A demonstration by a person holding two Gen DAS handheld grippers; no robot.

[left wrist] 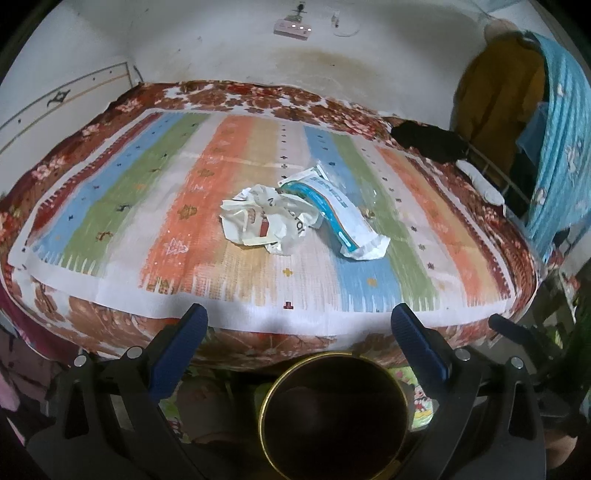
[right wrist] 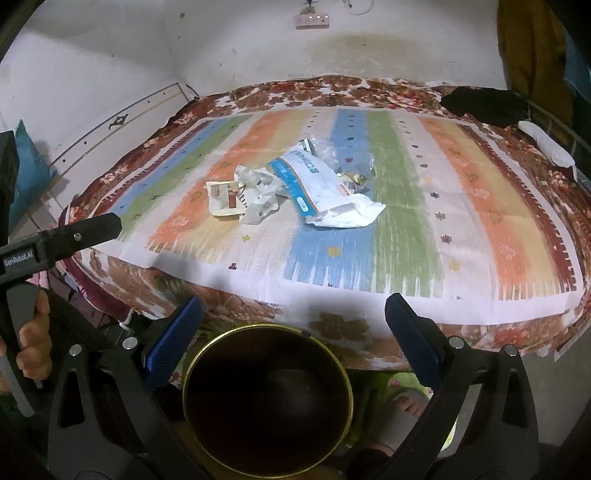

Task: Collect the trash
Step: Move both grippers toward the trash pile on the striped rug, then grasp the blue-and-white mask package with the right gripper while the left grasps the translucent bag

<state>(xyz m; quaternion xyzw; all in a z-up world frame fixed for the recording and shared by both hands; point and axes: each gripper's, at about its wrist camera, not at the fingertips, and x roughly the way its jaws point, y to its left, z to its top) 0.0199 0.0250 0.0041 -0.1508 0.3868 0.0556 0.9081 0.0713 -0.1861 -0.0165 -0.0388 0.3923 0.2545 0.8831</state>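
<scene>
A pile of trash lies mid-bed on a striped cloth [left wrist: 207, 206]: a crumpled white plastic bag [left wrist: 266, 221] [right wrist: 255, 195] and a white and blue wrapper [left wrist: 343, 221] [right wrist: 325, 195], with small gold scraps [right wrist: 352, 181] beside it. A dark round bin with a gold rim [left wrist: 334, 417] [right wrist: 266, 398] stands on the floor below the bed's front edge. My left gripper [left wrist: 299, 325] is open and empty, above the bin. My right gripper [right wrist: 293, 314] is open and empty, also above the bin. The left gripper's body [right wrist: 62, 236] shows at the left of the right wrist view.
The bed has a floral blanket [right wrist: 332, 325] under the cloth. A black cloth [left wrist: 428, 142] and a white roll [left wrist: 480, 182] lie at the far right corner. Clothes [left wrist: 554, 147] hang at the right. A power strip [left wrist: 293, 29] is on the wall.
</scene>
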